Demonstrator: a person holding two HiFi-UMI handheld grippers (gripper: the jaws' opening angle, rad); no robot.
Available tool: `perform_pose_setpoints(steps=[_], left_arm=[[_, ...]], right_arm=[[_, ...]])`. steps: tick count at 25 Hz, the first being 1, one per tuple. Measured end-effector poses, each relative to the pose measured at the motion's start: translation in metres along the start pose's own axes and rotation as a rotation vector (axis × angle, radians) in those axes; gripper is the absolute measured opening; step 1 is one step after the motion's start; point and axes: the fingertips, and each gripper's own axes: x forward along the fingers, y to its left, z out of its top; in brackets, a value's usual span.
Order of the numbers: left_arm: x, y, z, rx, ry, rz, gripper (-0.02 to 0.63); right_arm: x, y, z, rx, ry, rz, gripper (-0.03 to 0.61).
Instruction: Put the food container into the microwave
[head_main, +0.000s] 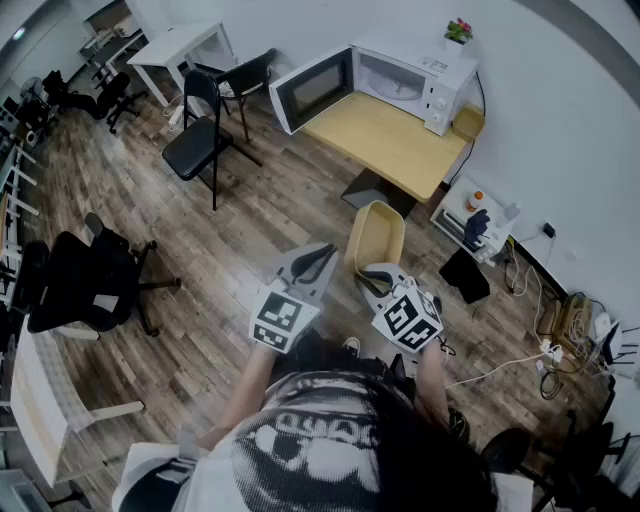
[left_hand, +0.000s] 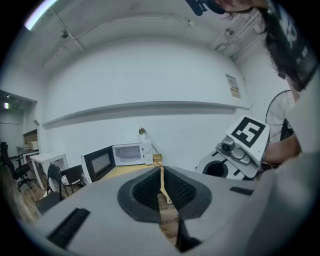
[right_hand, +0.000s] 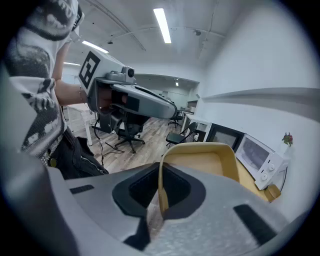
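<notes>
A tan food container (head_main: 375, 235) hangs in the air in front of me, with my right gripper (head_main: 372, 272) shut on its near rim. In the right gripper view the rim (right_hand: 161, 185) stands pinched between the jaws of that gripper (right_hand: 161, 192), and the tray's hollow (right_hand: 205, 160) faces up beyond them. My left gripper (head_main: 322, 255) is just left of the container, shut and holding nothing (left_hand: 161, 175). The white microwave (head_main: 405, 75) stands on a wooden table (head_main: 385, 140) ahead, its door (head_main: 312, 90) swung wide open to the left. The microwave (left_hand: 127, 154) also shows far off in the left gripper view.
A small potted plant (head_main: 458, 30) sits on top of the microwave and a small box (head_main: 467, 122) stands beside it. Black folding chairs (head_main: 200, 135) stand left of the table. An office chair (head_main: 85, 280) is at my left. Cables and a power strip (head_main: 550, 350) lie on the floor at the right.
</notes>
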Motion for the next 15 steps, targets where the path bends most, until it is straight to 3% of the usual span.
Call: perform_pose_setpoints(steps=[8,15], left_arm=[[0.0013,0.0047,0.0057,-0.004,-0.028,0.012,0.017],[-0.0010,-0.0026,-0.0034,-0.014,0.002,0.022,0.017]], right_arm=[[0.0011,-0.0022,0.0034,-0.010,-0.016,-0.009,0.020],[0.0017,0.0002,-0.0053,0.010,-0.025,0.003,0.020]])
